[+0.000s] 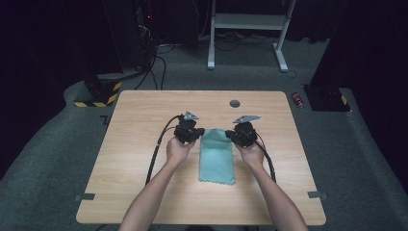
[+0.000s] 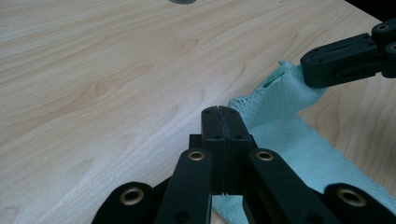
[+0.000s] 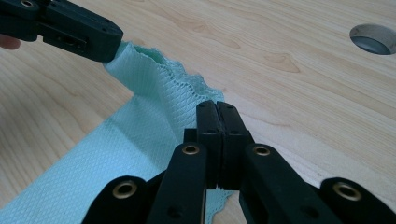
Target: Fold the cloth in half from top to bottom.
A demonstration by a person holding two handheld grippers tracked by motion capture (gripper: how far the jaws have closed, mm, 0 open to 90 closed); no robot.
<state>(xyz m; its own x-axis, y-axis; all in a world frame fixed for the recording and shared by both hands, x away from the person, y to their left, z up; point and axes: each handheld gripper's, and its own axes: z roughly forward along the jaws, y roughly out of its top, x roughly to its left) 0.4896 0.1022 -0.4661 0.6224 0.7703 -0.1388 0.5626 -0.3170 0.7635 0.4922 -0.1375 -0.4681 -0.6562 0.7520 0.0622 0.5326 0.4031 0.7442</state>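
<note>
A teal cloth (image 1: 217, 156) lies folded lengthwise in the middle of the wooden table (image 1: 139, 144), its far edge lifted off the surface. My left gripper (image 1: 199, 131) is shut on the cloth's far left corner, and my right gripper (image 1: 230, 134) is shut on the far right corner. In the left gripper view the jaws (image 2: 222, 112) are pressed together, with the cloth (image 2: 285, 140) running out to their right toward the right gripper (image 2: 322, 70). In the right gripper view the shut jaws (image 3: 216, 108) pinch the cloth (image 3: 140, 135), and the left gripper (image 3: 100, 44) holds the raised corner opposite.
A round cable hole (image 1: 235, 103) sits in the table beyond the cloth. On the floor behind are a white desk frame (image 1: 248, 21), a red can (image 1: 298, 99), a yellow-and-black striped base (image 1: 98, 94) and cables. Bare wood lies on both sides of the cloth.
</note>
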